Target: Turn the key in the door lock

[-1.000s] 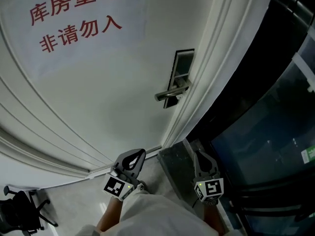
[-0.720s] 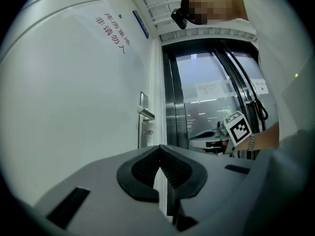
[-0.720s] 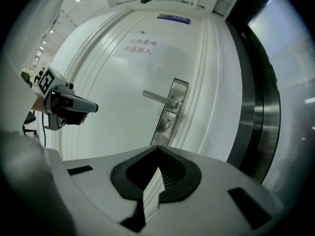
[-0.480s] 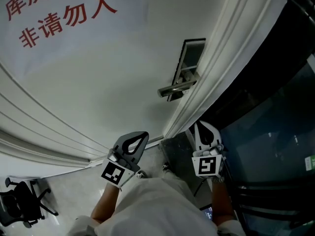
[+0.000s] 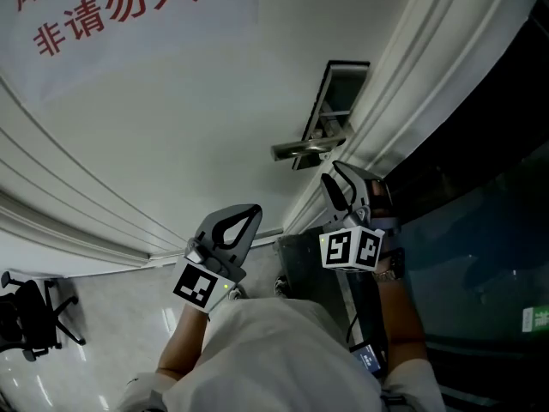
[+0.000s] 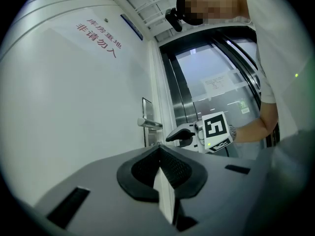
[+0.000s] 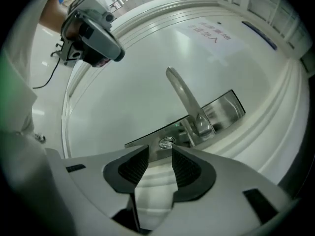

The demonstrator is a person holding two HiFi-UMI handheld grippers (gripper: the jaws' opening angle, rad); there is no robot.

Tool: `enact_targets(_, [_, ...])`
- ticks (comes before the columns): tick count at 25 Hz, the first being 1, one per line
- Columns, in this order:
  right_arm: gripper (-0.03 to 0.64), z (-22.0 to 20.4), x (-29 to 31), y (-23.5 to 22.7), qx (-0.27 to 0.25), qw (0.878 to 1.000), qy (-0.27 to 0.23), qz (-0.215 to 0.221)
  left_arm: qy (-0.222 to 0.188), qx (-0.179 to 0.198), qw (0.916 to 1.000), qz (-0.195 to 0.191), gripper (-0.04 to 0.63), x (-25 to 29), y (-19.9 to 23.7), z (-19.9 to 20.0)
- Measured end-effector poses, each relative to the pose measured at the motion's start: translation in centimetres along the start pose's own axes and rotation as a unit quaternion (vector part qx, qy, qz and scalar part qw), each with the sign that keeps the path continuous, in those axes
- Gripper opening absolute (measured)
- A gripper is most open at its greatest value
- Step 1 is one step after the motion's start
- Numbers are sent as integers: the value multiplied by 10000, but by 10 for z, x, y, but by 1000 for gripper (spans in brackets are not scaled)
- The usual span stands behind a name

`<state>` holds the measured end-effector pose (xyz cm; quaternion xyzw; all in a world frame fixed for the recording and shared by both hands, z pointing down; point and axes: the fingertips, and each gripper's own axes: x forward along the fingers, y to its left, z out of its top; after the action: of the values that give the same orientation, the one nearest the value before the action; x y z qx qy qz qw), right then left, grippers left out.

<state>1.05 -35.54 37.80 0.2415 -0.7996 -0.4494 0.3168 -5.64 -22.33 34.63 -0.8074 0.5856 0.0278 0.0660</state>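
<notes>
Lock (image 7: 166,142): a small shiny round piece on the steel plate (image 5: 339,101) of the white door (image 5: 171,127), by the lever handle (image 5: 300,150). Right gripper (image 5: 339,187) has swung up from floor level to just short of it, jaws opening, nothing between them. Only the right gripper view shows that piece. Left gripper (image 5: 244,221) sits lower, closed and empty.

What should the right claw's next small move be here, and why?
Probably ease the right claw straight ahead until it flanks the key. Its jaws are opening with nothing between them yet, and the key sits just beyond the tips, roughly centred, on the lock plate.
</notes>
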Motion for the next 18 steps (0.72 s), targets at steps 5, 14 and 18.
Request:
enact_targets(5, [123,0,22,-5,-1046,9944,147,-78,40,-40,9998,172,3,-4,0,-5])
enact_targets(14, [121,4,39,-11,-1213,9919,140,-354,103,-94,9996,238,5,-3,2,-12])
enact_targets(18, [116,4,39,-12,-851,9948,145,-538,118,-111,9996,224,4,-2,4,-12])
